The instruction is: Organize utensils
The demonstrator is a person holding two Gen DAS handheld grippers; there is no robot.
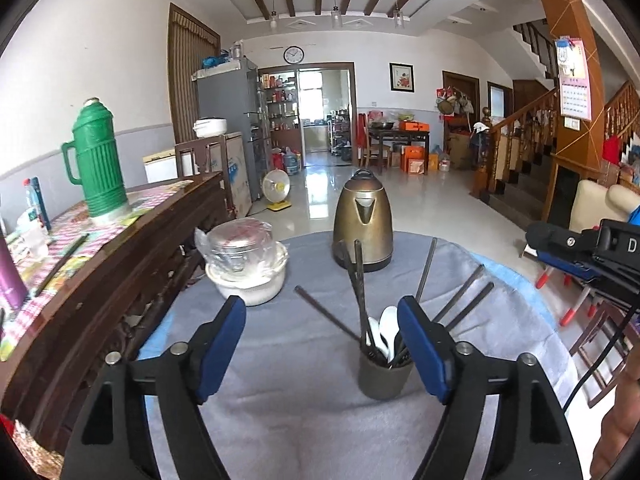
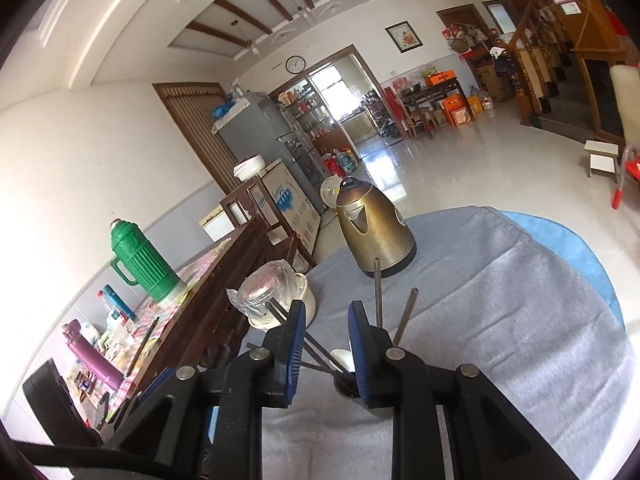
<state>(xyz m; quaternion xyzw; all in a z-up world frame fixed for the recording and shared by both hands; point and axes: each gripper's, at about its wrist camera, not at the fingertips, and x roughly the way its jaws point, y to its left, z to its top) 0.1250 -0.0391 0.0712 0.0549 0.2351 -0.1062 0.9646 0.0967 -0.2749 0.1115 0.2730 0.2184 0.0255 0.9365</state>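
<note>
A dark cup (image 1: 384, 376) stands on the grey cloth of the round table (image 1: 288, 400), holding several dark chopsticks (image 1: 460, 304) that fan outward and white spoons (image 1: 386, 328). My left gripper (image 1: 322, 312) is open wide just in front of it, and the cup sits close inside the right finger, untouched. In the right wrist view the right gripper (image 2: 327, 312) is open with a narrow gap, tilted, above the same cup (image 2: 346, 386), which its right finger partly hides. A white spoon (image 2: 342, 358) and chopsticks (image 2: 378, 296) show beyond the pads; nothing is pinched.
A bronze kettle (image 1: 362, 224) stands at the far side of the table. A white bowl with a plastic-wrapped container (image 1: 250, 280) sits at the table's left. A wooden sideboard (image 1: 120, 248) with a green thermos (image 1: 96, 160) runs along the left.
</note>
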